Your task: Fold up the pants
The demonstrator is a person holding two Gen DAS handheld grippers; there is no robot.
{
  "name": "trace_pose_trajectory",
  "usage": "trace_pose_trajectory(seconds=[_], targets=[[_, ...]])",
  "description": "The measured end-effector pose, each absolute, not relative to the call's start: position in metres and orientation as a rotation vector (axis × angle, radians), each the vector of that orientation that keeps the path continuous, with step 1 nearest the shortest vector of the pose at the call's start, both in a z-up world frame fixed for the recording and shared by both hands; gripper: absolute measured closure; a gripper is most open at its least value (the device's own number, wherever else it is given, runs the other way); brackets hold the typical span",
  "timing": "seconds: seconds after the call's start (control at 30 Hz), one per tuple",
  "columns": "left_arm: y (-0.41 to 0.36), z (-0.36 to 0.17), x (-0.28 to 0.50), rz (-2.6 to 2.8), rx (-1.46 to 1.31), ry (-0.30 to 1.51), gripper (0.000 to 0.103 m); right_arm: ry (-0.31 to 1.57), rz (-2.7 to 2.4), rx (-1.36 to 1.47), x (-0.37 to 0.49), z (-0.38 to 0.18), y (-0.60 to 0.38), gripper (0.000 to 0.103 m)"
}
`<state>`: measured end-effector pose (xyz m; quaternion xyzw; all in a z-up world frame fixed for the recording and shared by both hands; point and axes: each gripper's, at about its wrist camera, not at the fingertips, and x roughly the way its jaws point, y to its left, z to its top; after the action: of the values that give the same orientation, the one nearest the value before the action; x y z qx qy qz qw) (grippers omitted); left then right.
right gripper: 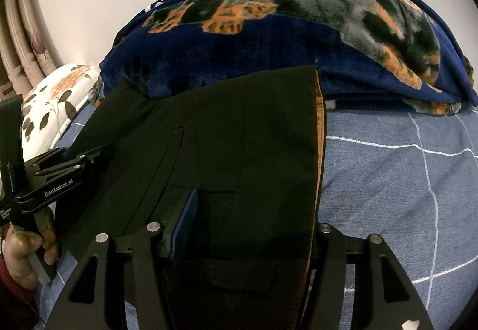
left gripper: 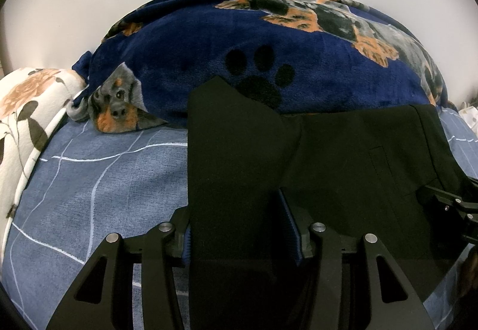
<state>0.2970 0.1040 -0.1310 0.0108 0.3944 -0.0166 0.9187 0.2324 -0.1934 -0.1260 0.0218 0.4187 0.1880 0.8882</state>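
Black pants (left gripper: 328, 150) lie on a blue checked bed sheet (left gripper: 89, 174). In the left wrist view, my left gripper (left gripper: 239, 228) has its jaws wide apart, and a folded leg part of the pants lies between the fingers. In the right wrist view, the pants (right gripper: 239, 136) show a back pocket slit and a brown inner waistband (right gripper: 319, 150) at the right edge. My right gripper (right gripper: 248, 228) also stands open with the waist cloth between its fingers. The left gripper shows at the left of the right wrist view (right gripper: 89, 155). The right gripper shows at the right edge of the left wrist view (left gripper: 448, 204).
A dark blue fleece blanket with dog prints (left gripper: 269, 46) is piled behind the pants, and the leg end rests against it. A floral pillow (left gripper: 27, 109) lies at the left. A white wall and a curtain (right gripper: 27, 55) are behind. A hand (right gripper: 27, 246) holds the left gripper's handle.
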Motion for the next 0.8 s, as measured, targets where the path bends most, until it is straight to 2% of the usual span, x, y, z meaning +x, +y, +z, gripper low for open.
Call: trace_pose_trajectory(seconds=[0.8], targets=[[0.1036, -0.1315, 0.2971, -0.033, 0.023, 0.811, 0.052, 0.867, 0.387, 0.030, 0.2343, -0.1272, -0.1924, 0.046]])
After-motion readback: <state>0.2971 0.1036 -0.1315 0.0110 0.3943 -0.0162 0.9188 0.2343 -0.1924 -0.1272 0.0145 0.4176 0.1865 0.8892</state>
